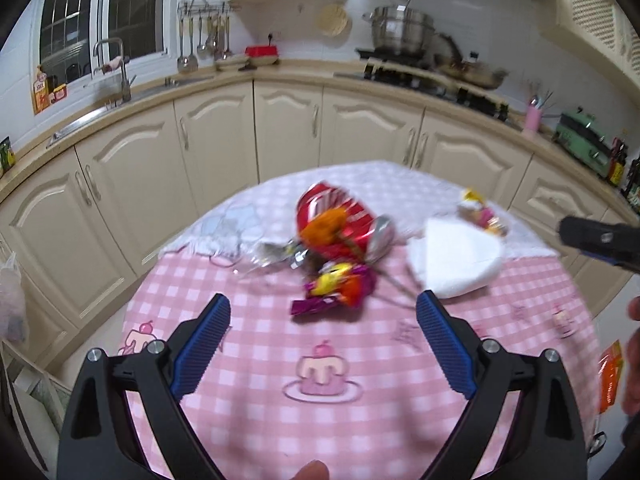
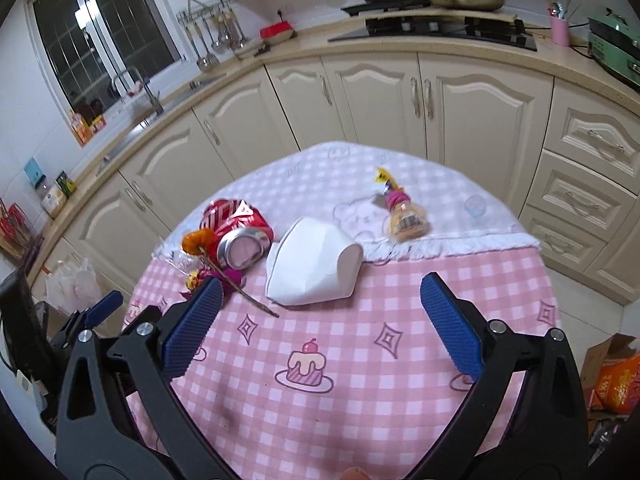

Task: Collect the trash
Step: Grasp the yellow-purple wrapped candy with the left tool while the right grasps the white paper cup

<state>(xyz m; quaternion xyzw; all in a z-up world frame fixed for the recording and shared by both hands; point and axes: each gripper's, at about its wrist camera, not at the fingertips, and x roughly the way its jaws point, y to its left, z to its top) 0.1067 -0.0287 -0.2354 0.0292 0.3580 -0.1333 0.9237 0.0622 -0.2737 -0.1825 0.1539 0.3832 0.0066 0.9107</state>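
Trash lies clustered on the pink checked tablecloth (image 2: 360,360). Landmark: the crushed red can (image 2: 240,232). Just right of it lies a white paper cup (image 2: 312,268); in front, a candy wrapper (image 1: 336,288). Left gripper (image 1: 324,344) and right gripper (image 2: 320,328) hover with jaws apart, empty. Approach low, straddling one item squarely.

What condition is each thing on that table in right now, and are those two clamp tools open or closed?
Left hand-held gripper: open, holding nothing.
Right hand-held gripper: open, holding nothing.
Red drink can: crushed, lying on its side.
White paper cup: flattened, lying on its side.
Orange flower: lying loose across the can.
Purple snack wrapper: crumpled, torn open.
Small snack bag: lying flat, apart from the pile.
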